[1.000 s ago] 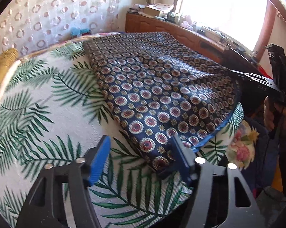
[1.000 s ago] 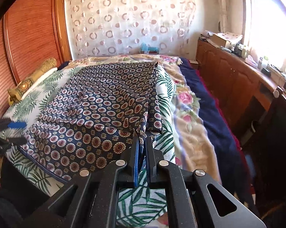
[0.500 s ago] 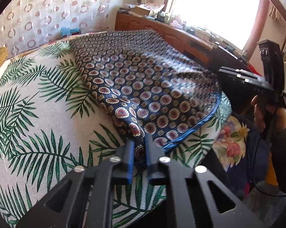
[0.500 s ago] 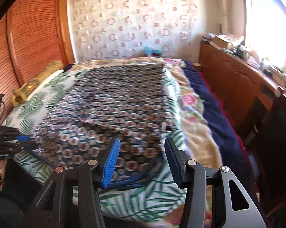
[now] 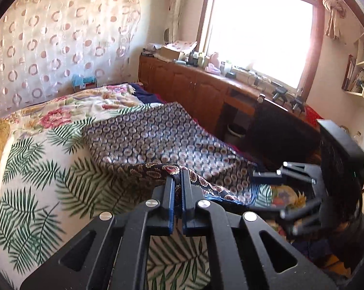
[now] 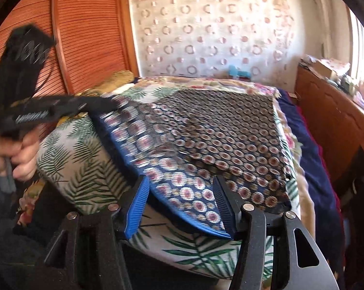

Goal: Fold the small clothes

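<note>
The cloth (image 6: pixel 206 145) is navy with red-and-cream medallions and a blue hem. The bedsheet (image 5: pixel 37 181) is white with green palm fronds. The claw pads (image 6: pixel 136 207) are blue.

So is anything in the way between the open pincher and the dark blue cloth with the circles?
Nothing visible. The open right gripper already has the dark blue circle-patterned cloth lying between its fingers, and the left gripper is shut on a corner.

Left wrist view: taken low and close over the bed (image 5: pixel 37 169) corner, faced toward the window (image 5: pixel 261 31); right wrist view: taken close at the bed's foot, faced toward the curtain (image 6: pixel 218 36); patterned cloth (image 6: pixel 218 130) shared.
</note>
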Demonstrator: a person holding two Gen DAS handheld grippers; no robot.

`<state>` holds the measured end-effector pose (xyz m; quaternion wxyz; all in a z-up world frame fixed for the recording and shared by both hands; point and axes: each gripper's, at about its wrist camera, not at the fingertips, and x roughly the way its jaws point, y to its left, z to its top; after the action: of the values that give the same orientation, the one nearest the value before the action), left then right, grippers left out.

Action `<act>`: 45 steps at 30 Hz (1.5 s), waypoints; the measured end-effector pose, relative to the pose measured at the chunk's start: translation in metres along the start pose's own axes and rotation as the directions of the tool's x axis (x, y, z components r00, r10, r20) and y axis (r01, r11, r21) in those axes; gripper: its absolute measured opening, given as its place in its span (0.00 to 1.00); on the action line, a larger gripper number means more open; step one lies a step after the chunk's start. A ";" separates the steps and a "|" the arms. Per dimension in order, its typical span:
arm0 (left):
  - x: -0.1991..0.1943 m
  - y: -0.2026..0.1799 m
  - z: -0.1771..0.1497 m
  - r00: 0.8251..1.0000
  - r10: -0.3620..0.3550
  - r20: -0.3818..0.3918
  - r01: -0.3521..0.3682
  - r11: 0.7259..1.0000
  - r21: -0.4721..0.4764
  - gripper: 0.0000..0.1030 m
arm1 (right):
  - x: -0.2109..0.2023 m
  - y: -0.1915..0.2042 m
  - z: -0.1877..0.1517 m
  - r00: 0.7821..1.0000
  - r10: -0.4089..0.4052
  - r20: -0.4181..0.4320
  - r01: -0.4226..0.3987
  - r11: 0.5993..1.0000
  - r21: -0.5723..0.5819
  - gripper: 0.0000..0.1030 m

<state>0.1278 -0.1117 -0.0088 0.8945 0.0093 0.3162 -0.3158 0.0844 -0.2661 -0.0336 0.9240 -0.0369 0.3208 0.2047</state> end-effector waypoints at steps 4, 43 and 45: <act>0.001 0.001 0.004 1.000 0.004 0.016 -0.003 1.000 -0.016 0.05 | 0.012 0.006 -0.005 0.999 -0.006 -0.032 0.005 0.999 -0.032 0.59; 0.002 0.048 0.006 0.992 0.103 0.076 -0.094 0.989 -0.110 0.05 | 0.053 -0.073 0.055 0.993 -0.119 0.022 0.120 0.992 -0.049 0.03; 0.005 0.055 0.011 0.991 0.110 0.080 -0.100 0.988 -0.119 0.05 | 0.060 -0.073 0.064 0.991 -0.125 0.042 0.128 0.990 -0.065 0.03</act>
<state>0.1686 -0.0728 -0.0126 0.9219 -0.0391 0.2939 -0.2495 0.1933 -0.2987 -0.0235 0.9392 -0.0845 0.2933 0.1570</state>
